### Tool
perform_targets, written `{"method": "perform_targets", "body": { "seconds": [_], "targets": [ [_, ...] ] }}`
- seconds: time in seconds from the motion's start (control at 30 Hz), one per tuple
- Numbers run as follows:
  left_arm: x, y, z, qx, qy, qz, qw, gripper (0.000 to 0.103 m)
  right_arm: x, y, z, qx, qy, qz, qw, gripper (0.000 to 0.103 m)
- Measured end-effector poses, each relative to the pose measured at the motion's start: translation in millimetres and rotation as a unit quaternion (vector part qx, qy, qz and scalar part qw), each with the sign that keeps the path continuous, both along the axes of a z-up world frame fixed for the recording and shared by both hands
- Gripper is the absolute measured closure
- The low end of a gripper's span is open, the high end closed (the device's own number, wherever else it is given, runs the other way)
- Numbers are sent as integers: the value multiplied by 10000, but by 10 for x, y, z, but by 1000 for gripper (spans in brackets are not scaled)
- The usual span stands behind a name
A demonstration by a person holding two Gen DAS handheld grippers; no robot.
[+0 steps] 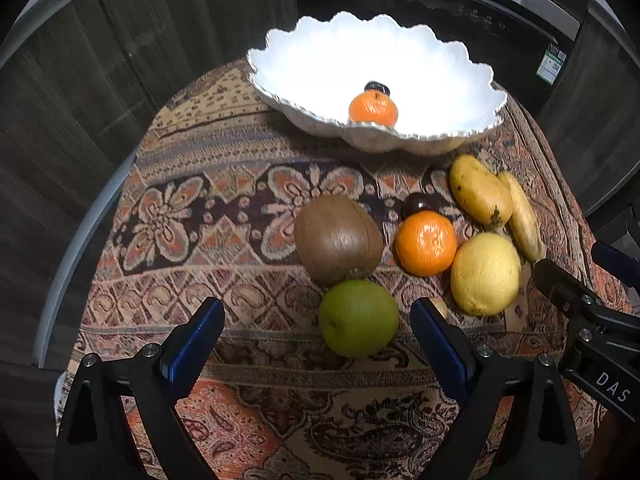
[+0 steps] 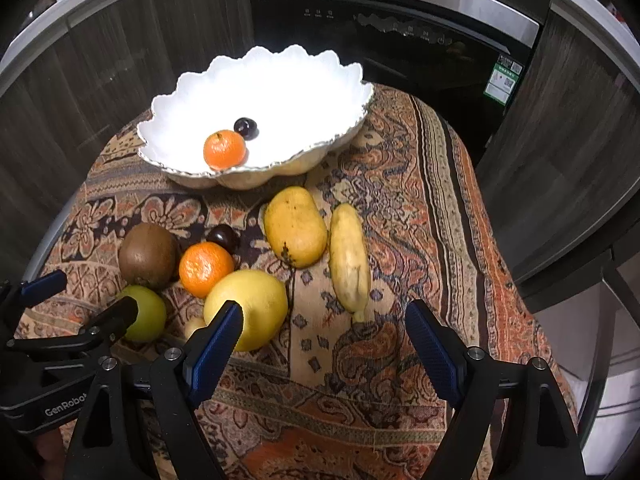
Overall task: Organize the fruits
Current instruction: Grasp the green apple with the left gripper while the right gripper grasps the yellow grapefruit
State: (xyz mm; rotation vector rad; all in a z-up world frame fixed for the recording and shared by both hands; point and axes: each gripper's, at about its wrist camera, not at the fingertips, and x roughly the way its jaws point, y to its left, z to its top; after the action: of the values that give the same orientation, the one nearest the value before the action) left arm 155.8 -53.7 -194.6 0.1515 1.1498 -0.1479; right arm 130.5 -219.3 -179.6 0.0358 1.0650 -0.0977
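Observation:
A white scalloped bowl (image 1: 304,64) (image 2: 192,92) at the far side of the table holds a tangerine (image 1: 373,109) (image 2: 224,149) and a dark cherry (image 1: 378,87) (image 2: 245,126). On the cloth lie a kiwi (image 1: 338,238) (image 2: 148,255), green apple (image 1: 359,317) (image 2: 150,316), tangerine (image 1: 426,243) (image 2: 205,268), dark cherry (image 1: 416,203) (image 2: 222,236), lemon (image 1: 485,274) (image 2: 256,304), mango (image 1: 480,190) (image 2: 295,226) and banana (image 1: 522,216) (image 2: 349,258). My left gripper (image 1: 318,316) is open above the green apple. My right gripper (image 2: 324,320) is open, just short of the banana's near tip.
A patterned cloth (image 1: 224,208) (image 2: 400,208) covers the round table. Dark wooden cabinet fronts (image 1: 100,80) and a black appliance (image 2: 400,40) stand behind it. The right gripper's finger (image 1: 560,284) shows at the right of the left wrist view.

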Motion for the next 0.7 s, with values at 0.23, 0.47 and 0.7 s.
{"method": "perform_targets", "body": {
  "seconds": [0.23, 0.47, 0.7],
  "targets": [
    [13, -33, -121, -85, 126, -15, 9999, 10, -4, 2, -83, 81, 83, -4, 9999, 19],
    [36, -90, -280, -122, 309, -151, 9993, 29, 9, 14, -139, 99, 143, -5, 9998, 19],
    [57, -129, -400, -162, 430, -208, 9987, 40, 12, 30, -143, 59, 133, 24, 9999, 19]
  ]
}}
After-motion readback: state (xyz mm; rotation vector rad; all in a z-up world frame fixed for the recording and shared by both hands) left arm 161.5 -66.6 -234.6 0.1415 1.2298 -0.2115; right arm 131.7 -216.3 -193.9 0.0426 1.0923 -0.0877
